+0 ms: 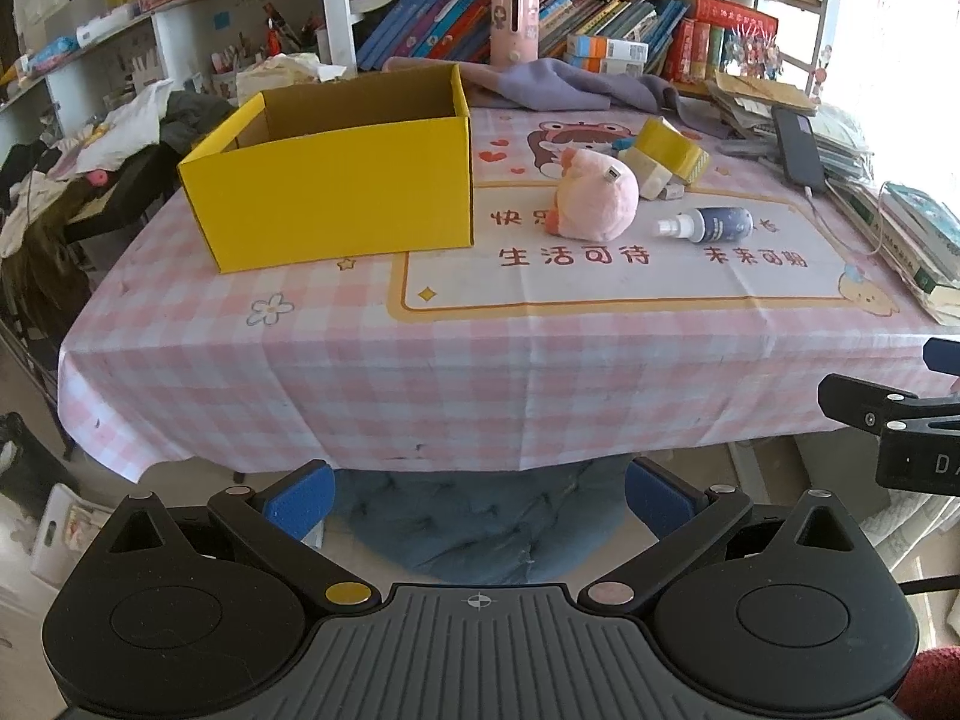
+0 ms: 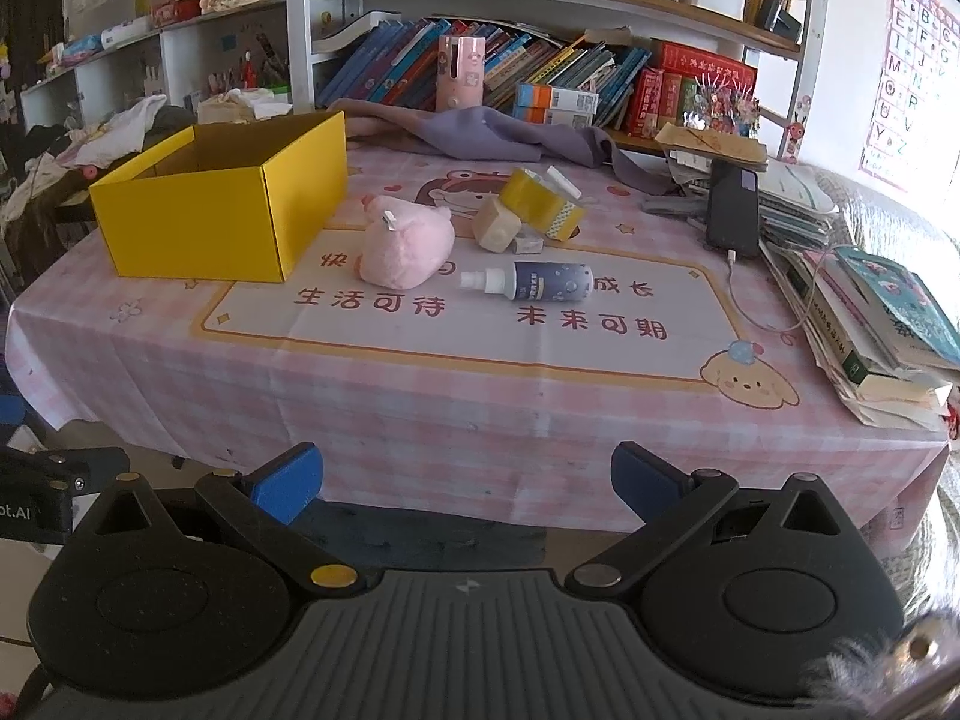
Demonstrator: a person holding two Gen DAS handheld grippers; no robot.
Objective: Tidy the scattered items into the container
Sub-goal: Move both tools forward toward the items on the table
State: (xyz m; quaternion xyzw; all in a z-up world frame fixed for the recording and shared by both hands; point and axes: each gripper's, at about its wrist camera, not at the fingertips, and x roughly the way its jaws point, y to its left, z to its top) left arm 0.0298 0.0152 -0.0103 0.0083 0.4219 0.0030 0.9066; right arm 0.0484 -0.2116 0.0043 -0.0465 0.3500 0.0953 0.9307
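An open yellow cardboard box [image 1: 336,186] [image 2: 198,222] stands on the left of the pink checked tablecloth [image 1: 420,360] [image 2: 450,396]. To its right lie a pink plush toy [image 1: 597,201] [image 2: 408,249], a dark blue spray bottle [image 1: 711,225] [image 2: 540,281] on its side, a yellow tape roll [image 1: 672,147] [image 2: 543,201], a cream block [image 1: 645,171] [image 2: 495,227] and a small white item [image 2: 528,244]. My left gripper [image 1: 477,501] and my right gripper [image 2: 465,480] hang open before the table's near edge, nothing between their blue pads.
A black phone [image 1: 798,147] [image 2: 732,210] on a charging cable and stacked books [image 1: 918,240] [image 2: 870,324] fill the table's right side. A purple cloth [image 1: 558,84] [image 2: 498,135] lies at the back under bookshelves. A blue cushioned seat [image 1: 480,522] is below the table edge.
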